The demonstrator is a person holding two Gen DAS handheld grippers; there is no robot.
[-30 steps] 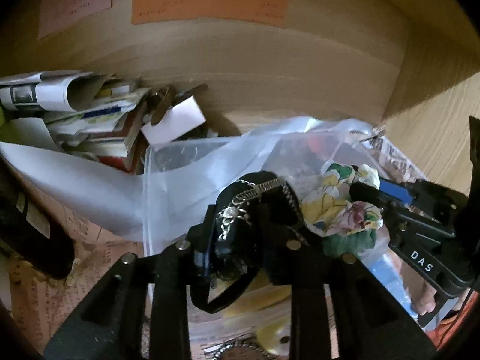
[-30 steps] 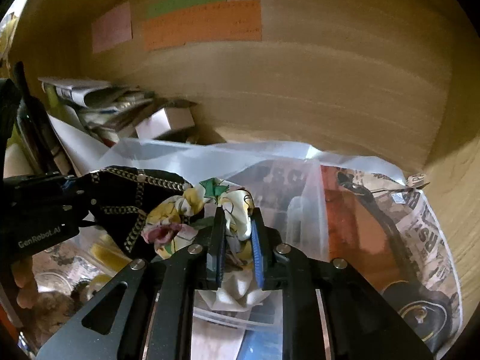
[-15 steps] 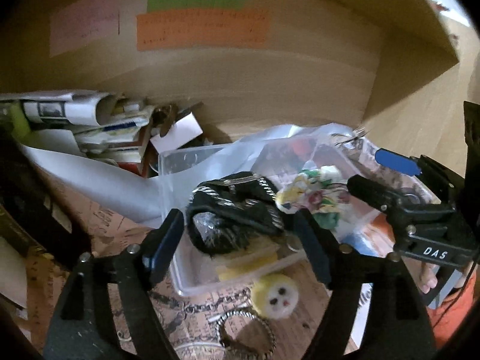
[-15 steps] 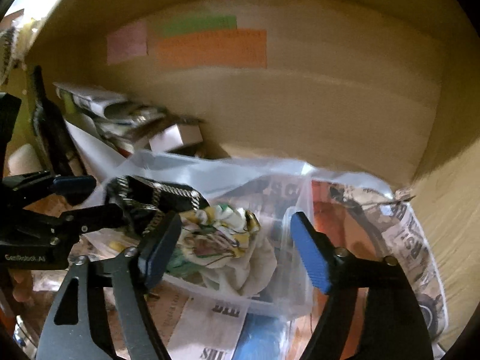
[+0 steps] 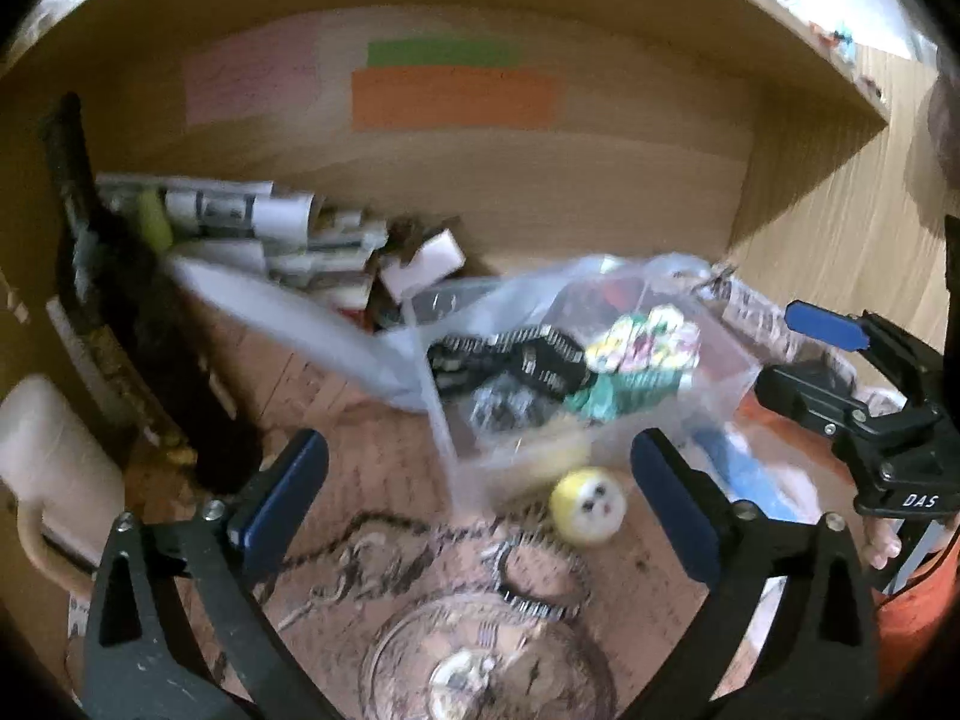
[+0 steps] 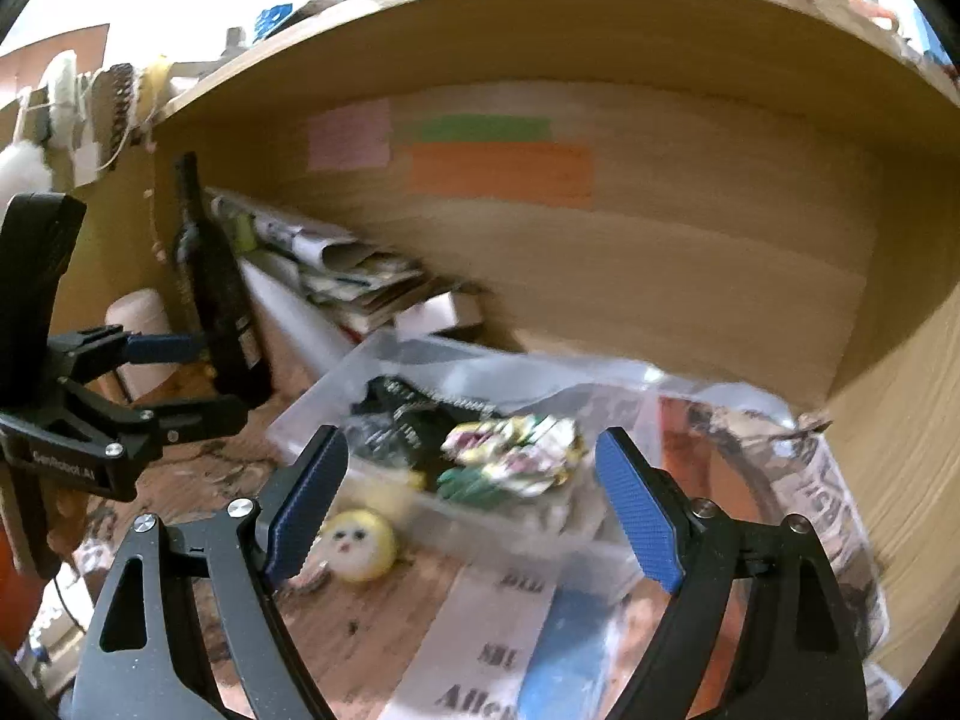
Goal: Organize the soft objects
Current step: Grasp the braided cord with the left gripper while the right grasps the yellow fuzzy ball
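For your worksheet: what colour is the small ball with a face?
Yellow ball, clearest in the right wrist view.

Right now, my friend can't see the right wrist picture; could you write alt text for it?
Two open blue-padded jaws frame a clear plastic box holding a floral cloth and a black chain-trimmed item, inside a wooden shelf. A yellow ball with a face lies just outside the box, and the other gripper hangs open at left.

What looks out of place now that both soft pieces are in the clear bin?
The yellow face ball lies outside the clear bin, against its front wall, while the black chain-trimmed piece and floral cloth sit inside. Both grippers are open and empty.
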